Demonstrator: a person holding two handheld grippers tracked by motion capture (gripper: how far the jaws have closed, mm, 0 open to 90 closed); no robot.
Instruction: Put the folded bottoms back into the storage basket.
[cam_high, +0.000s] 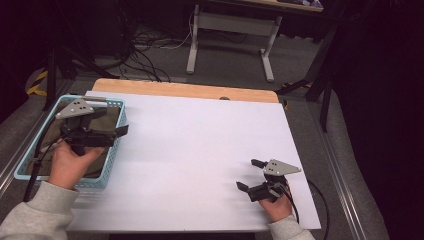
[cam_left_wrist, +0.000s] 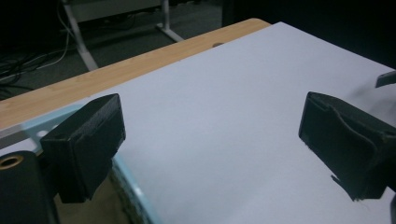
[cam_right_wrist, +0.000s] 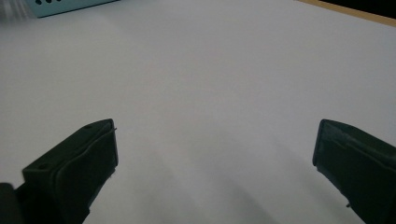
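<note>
Basket (cam_high: 114, 150) work is the step in hand, by my reading — the left gripper (cam_high: 107, 131) hangs over the light-blue basket at the table's left edge with its jaws spread and nothing between them. In the high view a dull olive-brown thing, likely cloth (cam_high: 107, 120), lies inside the basket under that gripper; what it is exactly I cannot tell. The right gripper (cam_high: 250, 175) sits near the front right of the white sheet (cam_high: 200, 135), jaws also spread and empty, well apart from the basket.

Left gripper view: the two black jaws stand wide, framing bare sheet (cam_left_wrist: 224, 116); the basket's (cam_left_wrist: 135, 196) blue rim runs just beside the left jaw, with a bit of the brown cloth (cam_left_wrist: 93, 212) below it, and the table's wooden edge (cam_left_wrist: 116, 70) lies beyond.

Right gripper view: jaws wide again, bare sheet (cam_right_wrist: 201, 84) between them, and a corner of the basket (cam_right_wrist: 70, 7) far off at the top left.

Judging from this, a drop into the basket looks done — the next move calls for lifting the left gripper clear of the rim without catching the mesh wall or dragging the cloth out.
</note>
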